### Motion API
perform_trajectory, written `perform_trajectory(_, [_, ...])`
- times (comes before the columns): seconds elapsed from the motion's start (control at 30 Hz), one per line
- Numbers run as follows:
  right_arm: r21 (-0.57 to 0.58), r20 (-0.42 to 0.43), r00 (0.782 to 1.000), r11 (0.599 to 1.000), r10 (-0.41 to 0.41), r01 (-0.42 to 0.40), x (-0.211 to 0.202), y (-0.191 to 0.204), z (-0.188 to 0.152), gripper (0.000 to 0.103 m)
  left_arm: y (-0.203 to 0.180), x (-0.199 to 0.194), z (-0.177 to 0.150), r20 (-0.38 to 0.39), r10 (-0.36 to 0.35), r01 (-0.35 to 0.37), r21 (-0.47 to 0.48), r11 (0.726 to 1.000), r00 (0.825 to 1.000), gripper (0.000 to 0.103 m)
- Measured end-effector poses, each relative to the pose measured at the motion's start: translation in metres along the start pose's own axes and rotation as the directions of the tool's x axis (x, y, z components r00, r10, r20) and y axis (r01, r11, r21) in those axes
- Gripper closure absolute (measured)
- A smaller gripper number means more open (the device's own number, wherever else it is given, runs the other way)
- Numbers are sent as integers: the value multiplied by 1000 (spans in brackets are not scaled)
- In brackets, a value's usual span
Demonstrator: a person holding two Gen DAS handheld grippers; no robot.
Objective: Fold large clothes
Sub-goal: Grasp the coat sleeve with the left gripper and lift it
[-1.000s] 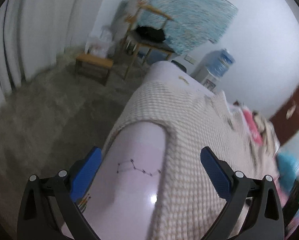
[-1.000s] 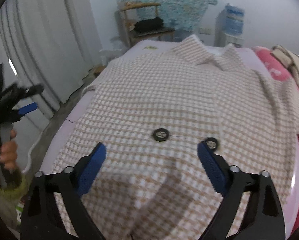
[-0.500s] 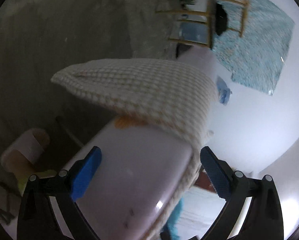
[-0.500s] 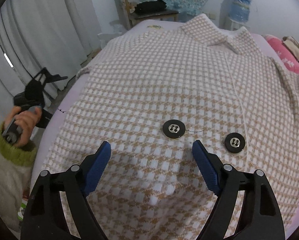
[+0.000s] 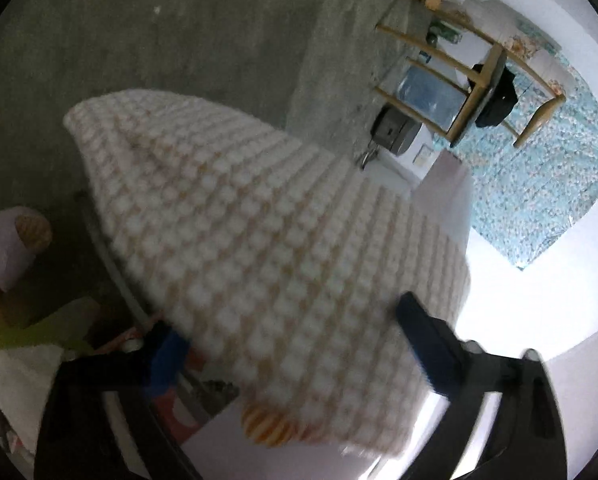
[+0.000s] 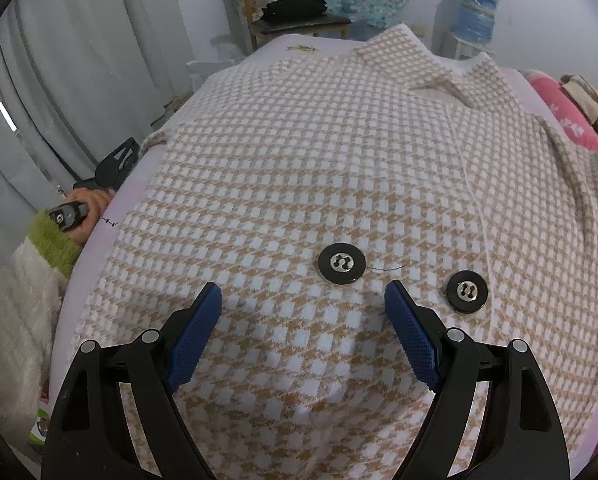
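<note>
A beige-and-white houndstooth coat (image 6: 339, 184) lies spread face up on a lilac bed (image 6: 135, 192), collar at the far end, two black buttons (image 6: 342, 262) near me. My right gripper (image 6: 303, 316) is open and hovers low over the coat's lower front, left of the buttons. In the left wrist view a hanging sleeve of the coat (image 5: 251, 240) droops over the bed's side. My left gripper (image 5: 287, 336) is open, tilted, with the sleeve lying between its fingers, not pinched. It also shows in the right wrist view (image 6: 115, 164) at the bed's left edge.
A wooden chair (image 6: 295, 12) with black cloth and a water dispenser (image 6: 473, 12) stand beyond the bed. Grey curtains (image 6: 59, 80) hang at left. Pink bedding (image 6: 563, 120) lies at right. Grey carpet (image 5: 159, 28) and a slipper (image 5: 15, 240) are below the bed's side.
My left gripper swung down beside the bed and moved in around the hanging sleeve. My right gripper dropped closer to the coat near the buttons.
</note>
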State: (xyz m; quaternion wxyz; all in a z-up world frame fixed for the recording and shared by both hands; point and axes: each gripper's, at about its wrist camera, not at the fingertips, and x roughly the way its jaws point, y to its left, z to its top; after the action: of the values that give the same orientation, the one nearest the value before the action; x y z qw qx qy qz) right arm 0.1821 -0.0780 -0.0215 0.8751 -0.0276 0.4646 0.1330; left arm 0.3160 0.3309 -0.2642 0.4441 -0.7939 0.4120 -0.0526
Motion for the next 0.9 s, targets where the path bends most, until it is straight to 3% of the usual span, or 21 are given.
perform_trajectory(0.07, [3,3,1000,1000,-5,5,-1,-2,0,24,-5,-1,3,31,19,-20,12,1000,999,34])
perform_trajectory(0.13, [9,8,1000,1000,-10,10,-2,-4,0,24,-15,-6,5,72,54,-58,43,997,996,57])
perform_trajectory(0.2, [15,11,1000,1000,-14,13,-3,-6,-1,24,-29,-18,3,131,88,-102,106,989,987,68])
perform_trajectory(0.27, [22,16,1000,1000,-15,15,-6,-8,-1,24,-57,-33,-7,221,123,-170,206,964,967,78])
perform_trajectory(0.37, [25,33,999,1000,-17,16,-12,-11,-2,24,-108,-61,-44,384,122,-279,387,879,915,84])
perform_trajectory(0.4, [27,41,999,1000,-17,16,-15,-12,-3,24,-126,-70,-60,431,102,-310,447,839,897,85])
perform_trajectory(0.47, [31,53,998,999,-17,16,-19,-13,-3,24,-169,-83,-110,503,36,-372,588,719,864,87])
perform_trajectory(0.53, [39,68,998,999,-16,13,-25,-15,-4,24,-203,-83,-167,543,-16,-441,698,564,839,89])
perform_trajectory(0.57, [41,75,997,999,-17,13,-28,-16,-5,24,-217,-78,-195,549,-38,-467,743,480,835,89])
perform_trajectory(0.6, [43,80,997,999,-18,15,-31,-17,-6,24,-234,-68,-237,547,-62,-494,793,356,835,89])
perform_trajectory(0.63, [49,89,996,999,-21,17,-35,-19,-8,24,-240,-60,-265,532,-73,-495,823,278,844,89])
perform_trajectory(0.73, [67,108,994,998,-30,23,-45,-25,-13,24,-245,-17,-358,473,-52,-473,881,-1,880,89])
perform_trajectory(0.83, [91,119,992,995,-47,36,-55,-33,-21,24,-227,37,-418,444,48,-426,880,-209,895,89])
perform_trajectory(0.9, [112,119,991,992,-64,51,-60,-42,-27,24,-199,74,-444,412,144,-358,886,-293,900,89])
